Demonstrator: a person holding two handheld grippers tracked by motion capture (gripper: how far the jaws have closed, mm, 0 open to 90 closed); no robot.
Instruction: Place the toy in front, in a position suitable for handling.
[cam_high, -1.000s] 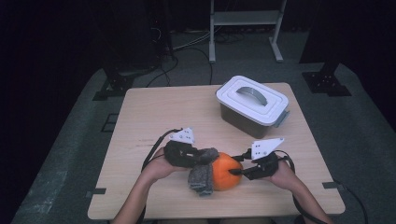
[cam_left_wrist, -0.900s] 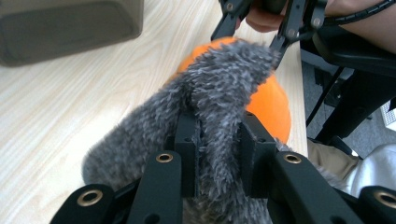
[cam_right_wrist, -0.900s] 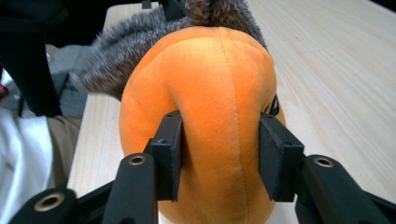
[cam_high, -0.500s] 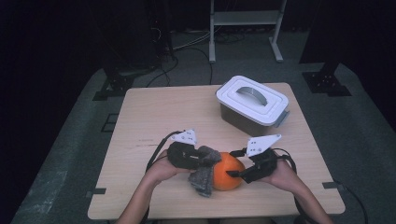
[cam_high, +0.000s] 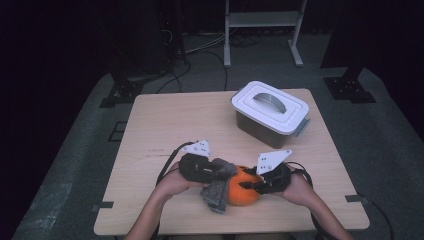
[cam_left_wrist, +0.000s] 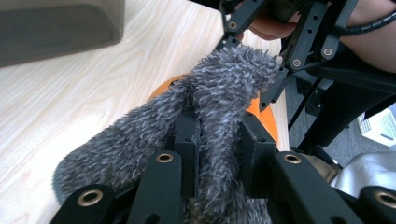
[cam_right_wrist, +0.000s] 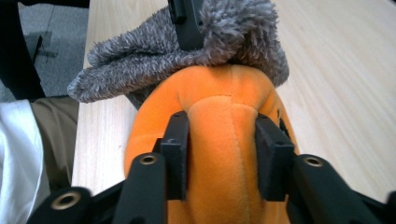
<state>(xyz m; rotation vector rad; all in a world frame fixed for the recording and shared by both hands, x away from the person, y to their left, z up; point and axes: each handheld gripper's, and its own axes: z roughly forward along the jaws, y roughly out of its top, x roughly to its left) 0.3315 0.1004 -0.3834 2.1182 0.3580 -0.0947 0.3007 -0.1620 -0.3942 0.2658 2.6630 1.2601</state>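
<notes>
Orange plush toy (cam_high: 242, 187), round and soft, lies on the surface (cam_high: 165, 125) near its front edge, between the two hands, with a grey fuzzy cloth (cam_high: 216, 192) draped against its left side and over its top. From the high view the pair forms one mass whose long axis runs left to right across the surface: cloth toward the left gripper (cam_high: 212, 172), toy toward the right gripper (cam_high: 252, 186). Each gripper is thus nearest to its own piece, and they face each other along that axis. Right gripper: its jaws have just been closing, and in the right gripper view the pads bracket a raised ridge of the orange plush (cam_right_wrist: 219, 140), which bulges between them, so it appears pinched. Left gripper: jaws pressed together on a fold of the grey cloth (cam_left_wrist: 219, 116), whose loose end hangs toward the person. A lidded white container (cam_high: 270, 107) stands well apart, toward the far right.
</notes>
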